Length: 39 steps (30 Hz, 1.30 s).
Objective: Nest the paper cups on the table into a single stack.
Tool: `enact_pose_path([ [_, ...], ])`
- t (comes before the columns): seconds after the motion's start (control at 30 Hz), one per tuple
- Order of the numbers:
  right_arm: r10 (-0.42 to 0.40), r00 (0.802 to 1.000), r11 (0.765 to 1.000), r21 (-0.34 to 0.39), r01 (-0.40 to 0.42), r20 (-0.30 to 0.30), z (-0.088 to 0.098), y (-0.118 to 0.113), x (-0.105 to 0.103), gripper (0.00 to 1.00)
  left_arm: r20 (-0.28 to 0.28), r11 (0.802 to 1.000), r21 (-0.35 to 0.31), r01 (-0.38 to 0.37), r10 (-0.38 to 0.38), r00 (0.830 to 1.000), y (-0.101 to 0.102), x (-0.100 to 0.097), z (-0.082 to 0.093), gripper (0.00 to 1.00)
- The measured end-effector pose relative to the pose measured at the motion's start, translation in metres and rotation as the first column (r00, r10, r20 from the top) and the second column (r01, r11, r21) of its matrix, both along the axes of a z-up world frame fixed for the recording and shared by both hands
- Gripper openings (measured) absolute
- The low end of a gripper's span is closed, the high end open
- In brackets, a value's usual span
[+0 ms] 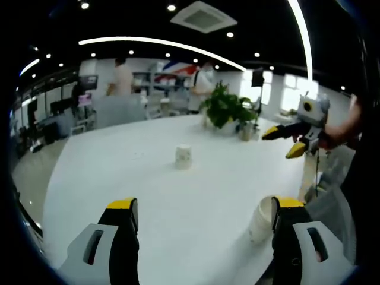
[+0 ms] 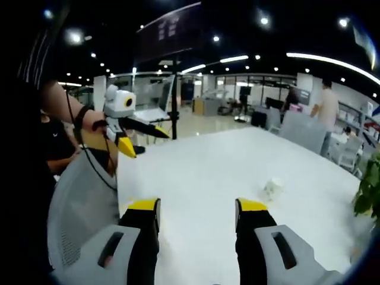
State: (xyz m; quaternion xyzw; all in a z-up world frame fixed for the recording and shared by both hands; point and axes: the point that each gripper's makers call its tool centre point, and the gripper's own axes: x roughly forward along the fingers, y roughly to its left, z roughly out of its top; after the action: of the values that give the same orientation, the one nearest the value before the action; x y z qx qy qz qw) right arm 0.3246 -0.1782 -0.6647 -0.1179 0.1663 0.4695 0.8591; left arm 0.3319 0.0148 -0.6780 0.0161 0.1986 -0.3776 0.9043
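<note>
In the left gripper view we look across a wide white table (image 1: 178, 196) that fills the middle and lower field. At two o'clock, at its far edge, stands a leafy potted plant (image 1: 225, 110), and beyond it two people stand in an open office. Low in this view rise the jaws of the left gripper (image 1: 205, 217), spread wide with nothing between them. A white paper cup (image 1: 260, 219) stands on the table at five o'clock, just beside the right-hand jaw; we cannot tell whether they touch. A second, smaller-looking cup (image 1: 183, 157) lies well apart from it near the centre, toward twelve o'clock. At three o'clock the right gripper (image 1: 285, 141) hangs above the table edge, its yellow tips parted and empty.

In the right gripper view the same gripper's own jaws stand apart at six o'clock over bare table, with a grey mesh chair back (image 2: 77, 202) at eight o'clock.
</note>
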Motion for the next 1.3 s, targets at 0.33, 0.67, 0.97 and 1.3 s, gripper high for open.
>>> enact_pose_path([
  [0.33,-0.069,0.998,0.997,-0.038,0.069,-0.006,-0.011,-0.029,0.024,0.5,-0.001,1.0,-0.004,0.002,-0.002,1.0,0.002,0.0,0.001,0.93],
  [0.67,-0.116,0.993,0.992,-0.052,0.115,-0.025,-0.025,-0.039,0.045,0.52,0.009,1.0,0.0,-0.012,0.012,1.0,0.01,0.001,0.005,0.93],
  [0.97,-0.124,0.992,0.99,-0.074,0.122,-0.02,-0.031,-0.043,0.065,0.54,0.005,1.0,-0.004,-0.025,0.025,1.0,0.015,0.0,0.003,0.92],
  [1.3,-0.156,0.986,0.986,-0.064,0.152,-0.055,-0.044,-0.042,0.087,0.62,0.002,0.999,-0.011,-0.034,0.034,0.999,0.018,-0.002,0.003,0.92],
])
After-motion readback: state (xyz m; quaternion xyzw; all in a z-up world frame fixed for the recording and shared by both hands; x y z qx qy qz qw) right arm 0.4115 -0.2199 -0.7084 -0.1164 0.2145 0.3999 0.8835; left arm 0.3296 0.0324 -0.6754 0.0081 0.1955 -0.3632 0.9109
